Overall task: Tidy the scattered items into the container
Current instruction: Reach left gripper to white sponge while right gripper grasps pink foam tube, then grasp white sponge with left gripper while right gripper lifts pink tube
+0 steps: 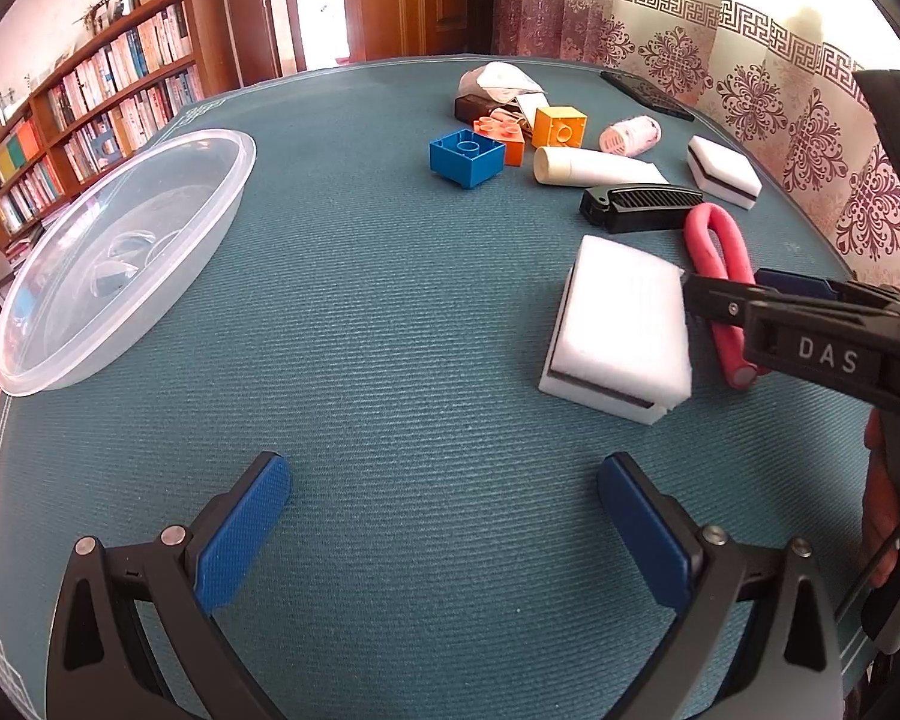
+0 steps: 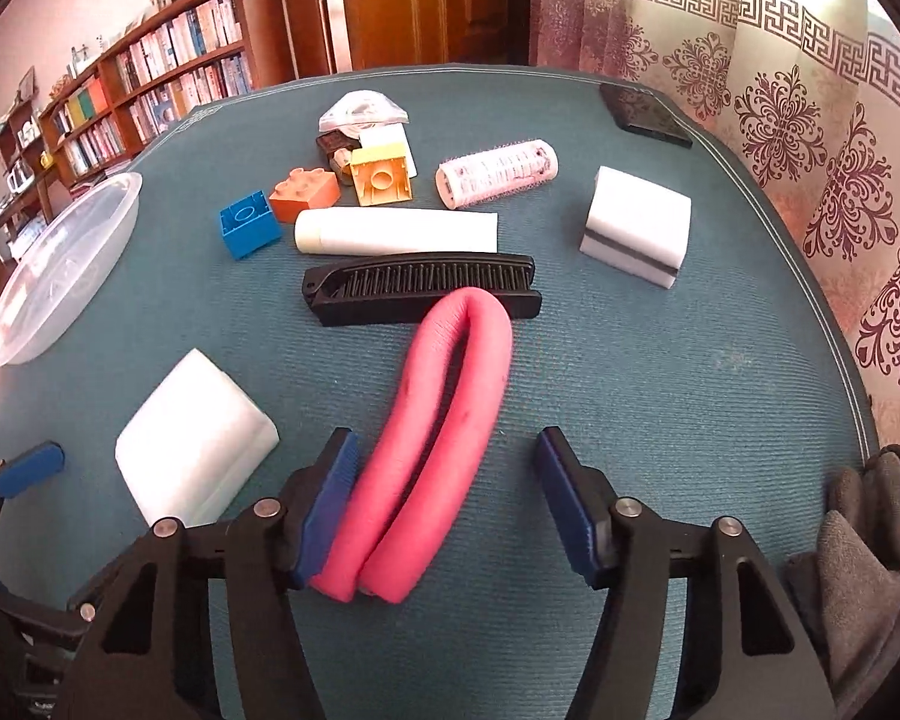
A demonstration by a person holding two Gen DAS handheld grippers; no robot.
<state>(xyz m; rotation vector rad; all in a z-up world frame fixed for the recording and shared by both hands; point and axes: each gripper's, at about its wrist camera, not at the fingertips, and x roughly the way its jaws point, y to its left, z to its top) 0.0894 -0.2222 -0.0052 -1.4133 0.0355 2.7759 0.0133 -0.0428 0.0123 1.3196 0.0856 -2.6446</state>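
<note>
The right gripper (image 2: 444, 498) is spread wide around the near end of the pink foam roller (image 2: 435, 432), a bent loop lying flat on the teal table (image 2: 660, 396); its left pad (image 2: 330, 504) touches the roller's side while the right pad stands clear, so nothing is clamped. The roller's bend reaches the black folding comb (image 2: 420, 288), which lies across the table's middle just in front of the white tube (image 2: 396, 231). The left gripper (image 1: 444, 528) hangs wide open over bare cloth near the table's near edge, holding nothing. The clear plastic container (image 1: 120, 258) sits at the left edge, with nothing in it that I can make out. A white sponge block (image 1: 621, 330) lies just left of the roller, and a second sponge (image 2: 636, 228) sits toward the right edge. Farther back cluster a blue brick (image 2: 249, 231), an orange brick (image 2: 303, 192), a yellow brick (image 2: 381, 180) and a pink hair roller (image 2: 498, 174).
</note>
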